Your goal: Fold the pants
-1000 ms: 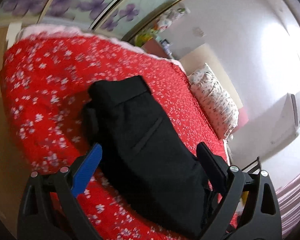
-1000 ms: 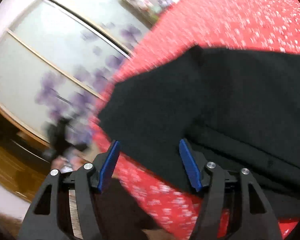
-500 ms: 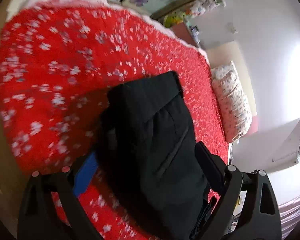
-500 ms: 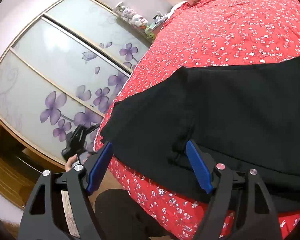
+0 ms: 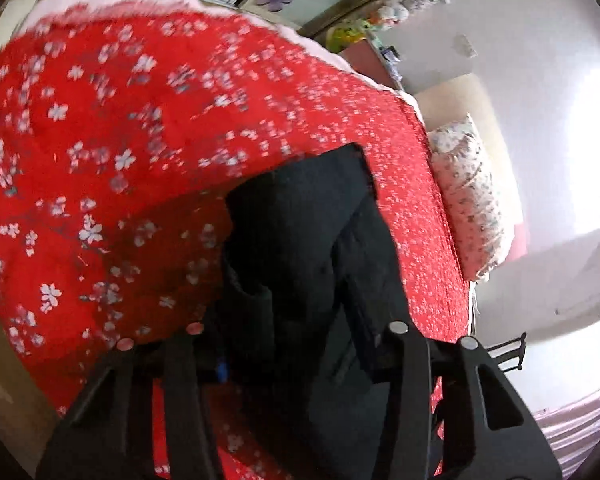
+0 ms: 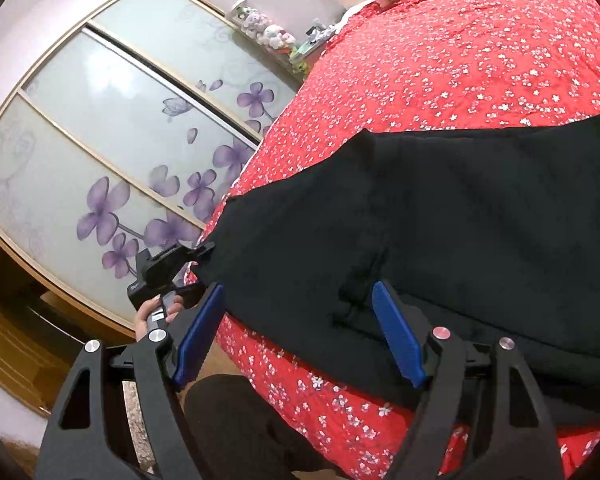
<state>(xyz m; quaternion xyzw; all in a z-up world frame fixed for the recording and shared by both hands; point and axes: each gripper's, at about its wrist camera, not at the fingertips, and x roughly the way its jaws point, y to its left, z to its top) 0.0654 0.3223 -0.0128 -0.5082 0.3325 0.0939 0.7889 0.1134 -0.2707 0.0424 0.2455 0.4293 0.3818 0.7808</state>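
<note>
Black pants (image 6: 460, 232) lie folded on a red flowered bedspread (image 6: 480, 60), near its front edge. In the left wrist view the pants (image 5: 308, 248) fill the space between the fingers of my left gripper (image 5: 296, 340). Its jaws have narrowed around a thick end of the cloth, and the fingertips are buried in the fabric. My right gripper (image 6: 300, 332) is open, its blue pads on either side of the pants' near edge, without gripping. The left gripper also shows in the right wrist view (image 6: 172, 268), at the pants' left corner.
A flowered pillow (image 5: 468, 208) lies at the head of the bed. A wardrobe with purple-flower sliding doors (image 6: 120, 160) stands beyond the bed's left side. The person's dark-clad leg (image 6: 236, 420) is at the bed's front edge. Wooden floor (image 6: 12, 344) lies below.
My left gripper has moved in over the pants' end and its jaws have closed in on the cloth. My right gripper has stayed open over the near edge, shifting slightly.
</note>
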